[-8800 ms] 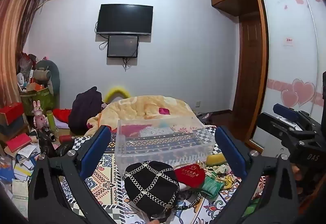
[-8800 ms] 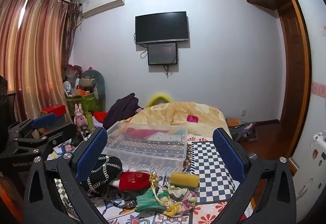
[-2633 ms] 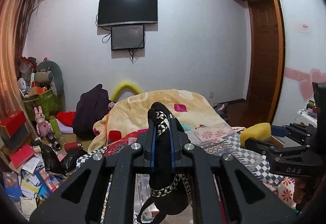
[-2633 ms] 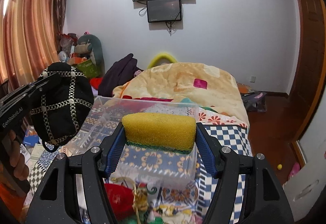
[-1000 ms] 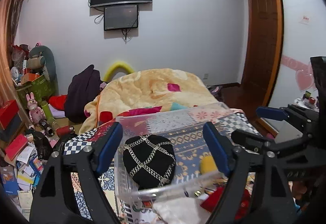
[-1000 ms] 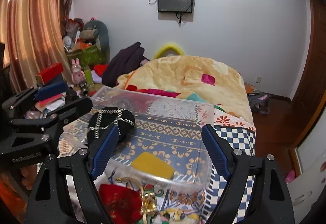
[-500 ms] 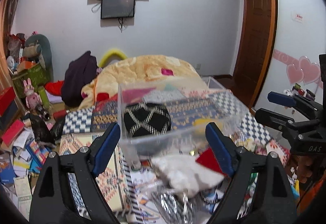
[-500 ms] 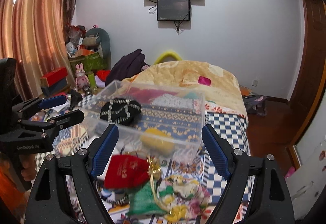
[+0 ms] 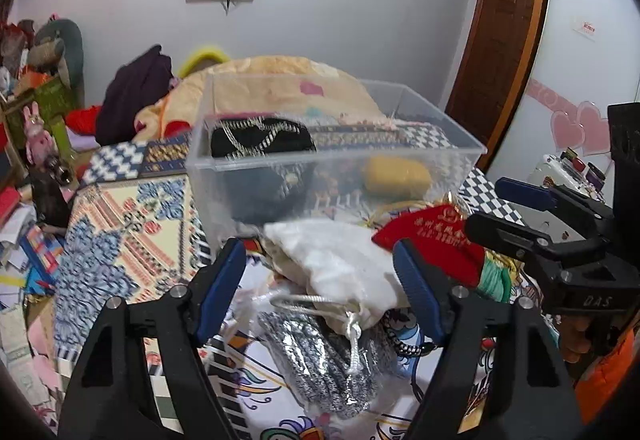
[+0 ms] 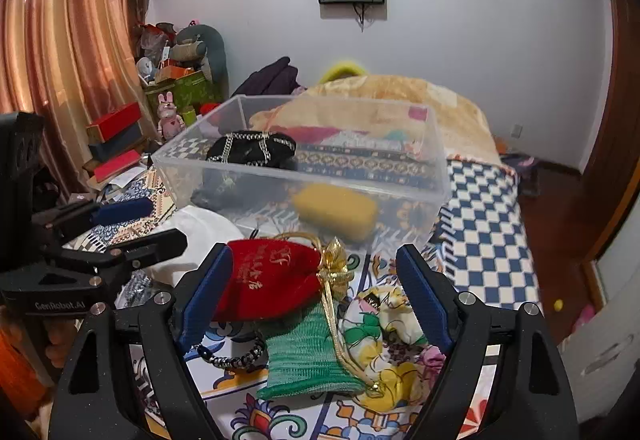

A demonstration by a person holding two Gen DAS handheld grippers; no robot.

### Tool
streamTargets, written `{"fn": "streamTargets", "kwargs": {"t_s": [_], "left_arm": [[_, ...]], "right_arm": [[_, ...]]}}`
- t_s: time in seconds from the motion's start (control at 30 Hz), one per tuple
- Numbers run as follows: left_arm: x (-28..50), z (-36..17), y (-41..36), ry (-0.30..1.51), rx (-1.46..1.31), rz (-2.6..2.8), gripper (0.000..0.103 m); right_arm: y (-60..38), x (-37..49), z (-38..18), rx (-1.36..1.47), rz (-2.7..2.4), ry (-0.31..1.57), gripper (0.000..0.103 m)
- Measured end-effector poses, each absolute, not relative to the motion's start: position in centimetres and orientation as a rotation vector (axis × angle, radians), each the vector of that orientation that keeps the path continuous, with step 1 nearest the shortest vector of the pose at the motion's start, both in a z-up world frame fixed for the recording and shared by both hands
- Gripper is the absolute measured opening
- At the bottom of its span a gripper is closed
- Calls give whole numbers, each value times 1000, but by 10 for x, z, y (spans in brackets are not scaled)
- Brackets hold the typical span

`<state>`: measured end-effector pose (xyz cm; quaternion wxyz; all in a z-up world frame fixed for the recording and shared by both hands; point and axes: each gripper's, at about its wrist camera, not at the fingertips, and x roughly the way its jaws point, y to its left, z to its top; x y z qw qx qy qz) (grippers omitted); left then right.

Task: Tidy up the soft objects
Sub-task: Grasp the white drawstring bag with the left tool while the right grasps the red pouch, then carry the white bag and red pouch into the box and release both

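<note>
A clear plastic bin (image 9: 336, 155) stands on the patterned bed and holds a black chained pouch (image 9: 260, 139) and a yellow sponge (image 9: 396, 175). My left gripper (image 9: 320, 280) is open, its jaws either side of a white drawstring bag (image 9: 336, 264) lying over a silver-grey knit pouch (image 9: 324, 364). My right gripper (image 10: 312, 292) is open, its jaws around a red velvet pouch (image 10: 268, 280) with gold cord; a green knit pouch (image 10: 308, 360) and a floral fabric piece (image 10: 392, 336) lie beside it. The bin (image 10: 300, 159) also shows in the right wrist view.
A black bead bracelet (image 10: 232, 358) lies by the green pouch. A yellow blanket (image 10: 400, 95) is heaped behind the bin. Boxes, toys and clutter (image 10: 172, 87) stand at the left by the curtain. A wooden door (image 9: 496, 51) is at the right.
Both grippers have dropped lower and closer to the loose pouches in front of the bin. The black pouch and sponge stay in the bin, where they were released earlier.
</note>
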<state>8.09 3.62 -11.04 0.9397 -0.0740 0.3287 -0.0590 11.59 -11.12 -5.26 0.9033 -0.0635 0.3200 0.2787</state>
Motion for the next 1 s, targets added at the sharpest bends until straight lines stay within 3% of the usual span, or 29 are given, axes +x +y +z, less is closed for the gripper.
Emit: {"fn": "streamTargets", "kwargs": {"t_s": [0.13,0.33,0.57,0.73,1.0], "left_arm": [[87,-121,37,703,-190,-154,68],[85,-126,28,709,-184,-194,45],[78,-123,20,679,-158,-200,28],[73,-118,23,662,-159,-188,19],[64,-96,35,608,-179,-165,15]], "right_arm": [[-111,121,-64,-105,589,707,76],[-111,125,-73,-45,652,765,53],[-111,119,-67,-52,660,740,34],[-108,113,-62,-88,645,701,28],[-121,109,-39,-68,608,626,27]]}}
